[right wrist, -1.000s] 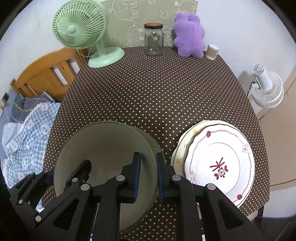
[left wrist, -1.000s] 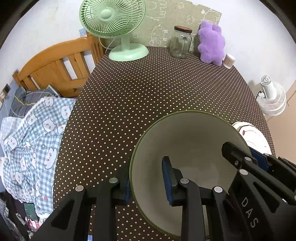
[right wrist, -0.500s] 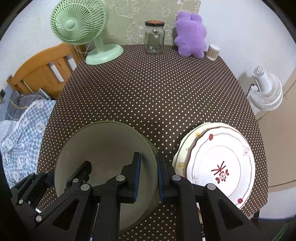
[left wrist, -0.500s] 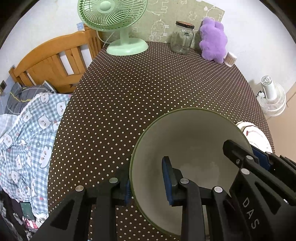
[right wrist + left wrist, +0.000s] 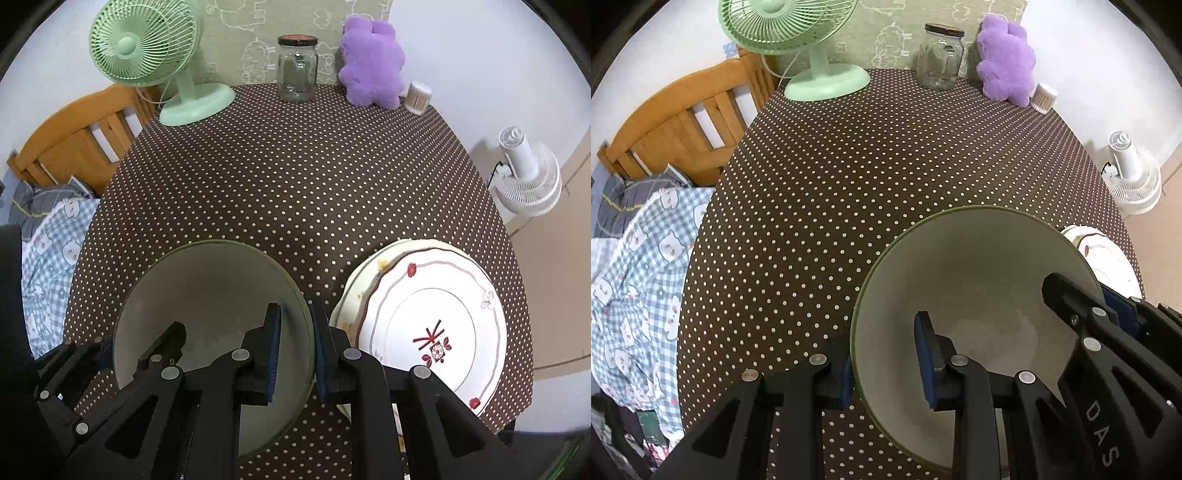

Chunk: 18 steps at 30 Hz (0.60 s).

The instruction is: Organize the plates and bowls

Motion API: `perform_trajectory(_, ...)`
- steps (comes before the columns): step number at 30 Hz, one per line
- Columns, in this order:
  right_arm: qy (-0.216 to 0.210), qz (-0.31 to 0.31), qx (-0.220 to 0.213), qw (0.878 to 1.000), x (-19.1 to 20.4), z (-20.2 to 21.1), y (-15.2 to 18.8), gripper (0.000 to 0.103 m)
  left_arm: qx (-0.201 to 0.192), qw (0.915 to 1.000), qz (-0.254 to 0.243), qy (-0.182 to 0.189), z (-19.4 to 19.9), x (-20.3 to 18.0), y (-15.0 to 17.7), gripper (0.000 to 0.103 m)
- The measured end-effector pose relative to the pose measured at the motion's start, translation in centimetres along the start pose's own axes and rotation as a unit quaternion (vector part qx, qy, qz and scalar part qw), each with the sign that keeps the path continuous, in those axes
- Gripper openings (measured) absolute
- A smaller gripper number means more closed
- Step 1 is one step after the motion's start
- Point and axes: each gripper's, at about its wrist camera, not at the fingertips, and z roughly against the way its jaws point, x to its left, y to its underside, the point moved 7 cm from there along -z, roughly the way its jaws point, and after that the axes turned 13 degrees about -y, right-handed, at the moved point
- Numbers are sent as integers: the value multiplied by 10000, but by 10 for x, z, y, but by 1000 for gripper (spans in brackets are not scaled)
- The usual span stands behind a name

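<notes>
Nothing has shifted: both the left gripper [image 5: 886, 363] and right gripper [image 5: 295, 354] stay clamped on opposite rims of the bowl [image 5: 979, 280], beside the plates [image 5: 428, 325].

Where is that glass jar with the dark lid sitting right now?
The glass jar stands at the table's far edge by the wall, between the green fan on its left and the purple plush toy on its right.

Left gripper [image 5: 886, 363] pointed steeply downward, jaws closed on a thin rim, one pad inside, one outside, right gripper [image 5: 295, 349] likewise angled steeply down, jaws clamped on the opposite rim, both grippers side by side, near each other
</notes>
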Motion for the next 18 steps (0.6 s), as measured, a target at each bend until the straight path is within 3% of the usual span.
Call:
perform_trajectory(14,-247,-46,-126,9996,-7,-5,2,20,-64,9993,-91,-357,1,-11,2,27)
perform_trajectory(18,-387,-27,-180,9991,-9,-6,4,21,-110,9991,-160,-387,1,-14,3,37)
